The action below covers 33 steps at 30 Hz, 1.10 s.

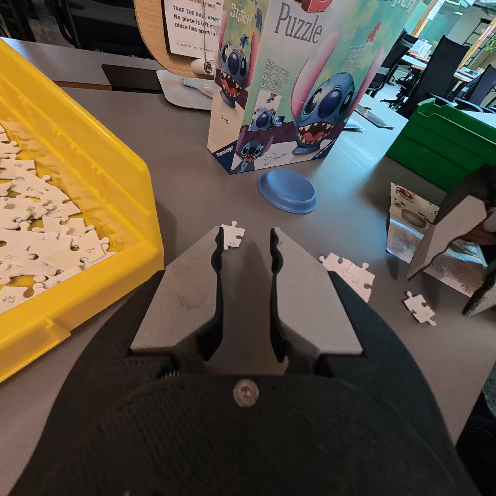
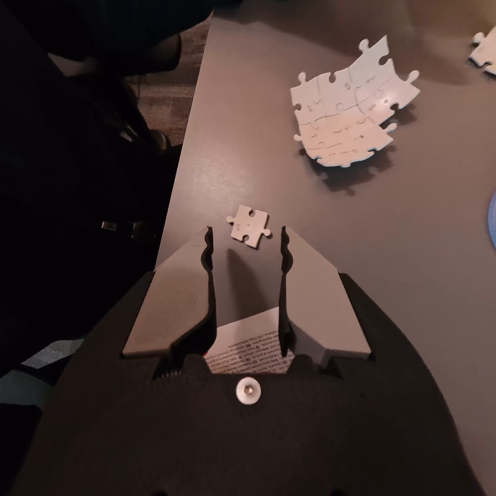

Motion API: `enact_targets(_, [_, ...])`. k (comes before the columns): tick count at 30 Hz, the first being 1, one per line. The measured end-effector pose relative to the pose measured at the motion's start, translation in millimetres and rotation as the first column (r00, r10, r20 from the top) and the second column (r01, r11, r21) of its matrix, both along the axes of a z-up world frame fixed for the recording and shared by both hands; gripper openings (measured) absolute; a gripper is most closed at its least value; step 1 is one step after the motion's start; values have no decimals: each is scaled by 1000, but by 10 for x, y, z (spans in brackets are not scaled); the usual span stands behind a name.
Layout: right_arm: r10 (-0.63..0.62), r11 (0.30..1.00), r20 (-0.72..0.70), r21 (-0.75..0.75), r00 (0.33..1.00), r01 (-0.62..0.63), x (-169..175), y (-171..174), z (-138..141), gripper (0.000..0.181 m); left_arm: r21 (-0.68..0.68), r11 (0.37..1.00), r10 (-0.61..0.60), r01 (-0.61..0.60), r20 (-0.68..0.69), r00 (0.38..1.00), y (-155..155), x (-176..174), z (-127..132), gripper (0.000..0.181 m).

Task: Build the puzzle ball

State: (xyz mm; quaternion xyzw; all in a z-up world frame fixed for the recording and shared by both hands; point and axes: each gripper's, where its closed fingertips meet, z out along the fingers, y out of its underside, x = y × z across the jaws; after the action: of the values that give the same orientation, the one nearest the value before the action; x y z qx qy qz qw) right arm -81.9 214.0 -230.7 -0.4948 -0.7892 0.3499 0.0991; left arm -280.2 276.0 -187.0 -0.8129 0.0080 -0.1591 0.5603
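While both pairs of fingers stand parted and empty, each seems lined up on a loose piece. Left gripper (image 1: 247, 233): fingers apart, low over the table (image 1: 188, 139), a white piece (image 1: 233, 236) lying face-down just beyond its left fingertip. Right gripper (image 2: 246, 230): fingers apart, pitched down toward another piece (image 2: 249, 228) near the table edge, tips short of it, no contact. A printed leaflet (image 2: 247, 346) lies under that gripper.

Outward: the curved shell (image 2: 349, 118), several pieces joined, rests hollow-side up on the table, well apart from the right fingers. Likely parked there until the next piece is fetched. Beside the left gripper, a joined pair (image 1: 351, 273) and a single (image 1: 418, 308). Blue stand (image 1: 287, 190) waits before the box (image 1: 281, 94), unused. Yellow bin (image 1: 107, 188) at left holds the stock. Ball far from built.
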Motion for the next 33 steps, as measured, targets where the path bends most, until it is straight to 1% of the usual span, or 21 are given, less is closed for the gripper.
enact_targets(3, [10,999,36,31,999,-11,-1,-26,-102,49,-2,1000,4,-4,-7,1000,2,-1,-5,32])
enact_targets(6, [17,999,35,41,999,-19,-24,-58,-125,44,-3,1000,7,-7,-9,1000,-1,6,-7,32])
enact_targets(7, [17,998,30,58,999,-19,-29,-49,-134,35,-5,1000,5,-5,-6,1000,-5,17,-9,32])
enact_targets(9, [30,994,23,101,999,-32,-24,-38,-159,9,-12,1000,-5,5,12,1000,-17,50,-17,32])
enact_targets(10, [40,992,16,117,999,-41,-23,-46,-164,4,-16,1000,-9,10,27,1000,-29,67,-21,32])
enact_targets(13, [58,989,8,136,998,-59,-24,-68,-166,4,-36,999,-17,19,60,998,-78,110,-42,31])
enact_targets(16, [40,989,8,141,999,-40,-33,-30,-162,9,-25,999,-21,22,40,999,-169,167,-24,29])
enact_targets(18, [47,991,15,124,999,-48,-18,-41,-163,0,-32,999,-39,39,12,999,-264,253,-25,28])
enact_targets(22, [61,991,16,119,998,-62,-14,-71,-163,0,-95,985,-146,141,-49,988,-496,575,-53,29])
enact_targets(26, [35,993,-13,116,999,-33,-39,-25,-94,0,-146,957,-266,249,-110,958,-715,939,-67,30])
enact_targets(30, [-8,999,-77,43,997,12,-76,21,87,0,-240,910,-372,337,-116,921,-904,1258,-205,33])
enact_targets(33, [-43,999,-107,8,993,44,-90,78,172,0,-299,882,-410,363,-110,905,-977,1397,-344,35])
